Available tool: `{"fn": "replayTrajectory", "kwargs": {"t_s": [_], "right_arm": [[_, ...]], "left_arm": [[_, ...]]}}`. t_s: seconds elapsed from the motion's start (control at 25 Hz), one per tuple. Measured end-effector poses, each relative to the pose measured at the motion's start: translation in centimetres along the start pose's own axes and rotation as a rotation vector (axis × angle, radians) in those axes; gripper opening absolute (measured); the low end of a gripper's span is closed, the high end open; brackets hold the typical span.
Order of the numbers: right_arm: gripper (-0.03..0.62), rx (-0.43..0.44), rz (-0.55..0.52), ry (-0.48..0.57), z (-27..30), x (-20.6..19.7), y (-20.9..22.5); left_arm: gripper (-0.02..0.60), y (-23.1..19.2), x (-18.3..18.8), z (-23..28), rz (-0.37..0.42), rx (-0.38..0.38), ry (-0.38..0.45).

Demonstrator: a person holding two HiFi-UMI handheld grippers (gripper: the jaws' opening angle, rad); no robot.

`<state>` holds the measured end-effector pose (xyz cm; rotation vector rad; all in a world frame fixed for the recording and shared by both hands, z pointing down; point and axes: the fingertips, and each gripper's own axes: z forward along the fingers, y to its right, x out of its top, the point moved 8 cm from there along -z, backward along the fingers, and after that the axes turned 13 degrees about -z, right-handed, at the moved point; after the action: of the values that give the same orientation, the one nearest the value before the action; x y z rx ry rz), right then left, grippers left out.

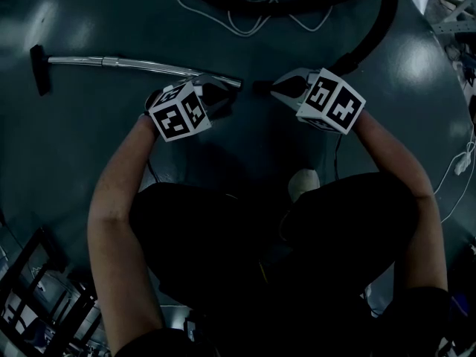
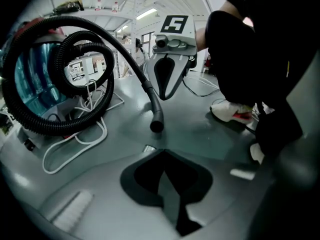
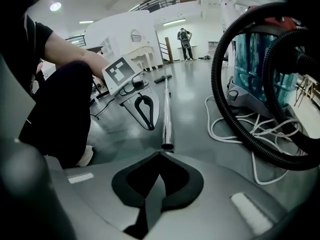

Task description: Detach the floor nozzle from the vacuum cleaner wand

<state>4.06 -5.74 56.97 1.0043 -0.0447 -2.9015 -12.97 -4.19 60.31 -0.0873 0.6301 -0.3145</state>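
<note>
The chrome wand (image 1: 141,66) lies on the dark floor with the black floor nozzle (image 1: 39,70) on its far left end. The wand's near end (image 3: 167,145) lies open just past my right gripper (image 3: 161,155), which is shut with nothing between its pads. The black hose's end (image 2: 156,125) lies loose on the floor, a short gap from the wand. My left gripper (image 2: 162,152) is also shut and empty. In the head view the left gripper (image 1: 223,94) sits at the wand's right end and the right gripper (image 1: 279,90) over the hose's end (image 1: 262,88).
The ribbed hose (image 1: 375,28) loops back to the teal vacuum body (image 3: 260,79). A white cable (image 1: 260,6) lies coiled beside it. A white shoe (image 1: 303,182) and the person's dark legs fill the near floor. A black rack (image 1: 30,288) stands at lower left.
</note>
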Motion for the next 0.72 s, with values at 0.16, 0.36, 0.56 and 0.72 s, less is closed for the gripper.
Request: {"fn": "replayTrajectory", "kwargs": {"t_s": [0.16, 0.36, 0.56, 0.72], "right_arm": [[-0.004, 0.006, -0.011, -0.002, -0.01, 0.21, -0.32], [-0.005, 0.003, -0.035, -0.006, 0.18, 0.45, -0.66], [-0.005, -0.018, -0.037, -0.002, 0.09, -0.01, -0.82], [-0.005, -0.042, -0.024, 0.025, -0.03, 0.00, -0.58]], "left_arm": [[0.011, 0.03, 0.19, -0.33, -0.004, 0.008, 0.009], [0.011, 0.09, 0.30, -0.32, 0.003, 0.005, 0.012], [0.011, 0.21, 0.46, 0.05, 0.010, 0.008, 0.012], [0.011, 0.03, 0.72, 0.01, 0.012, 0.028, 0.039]]}}
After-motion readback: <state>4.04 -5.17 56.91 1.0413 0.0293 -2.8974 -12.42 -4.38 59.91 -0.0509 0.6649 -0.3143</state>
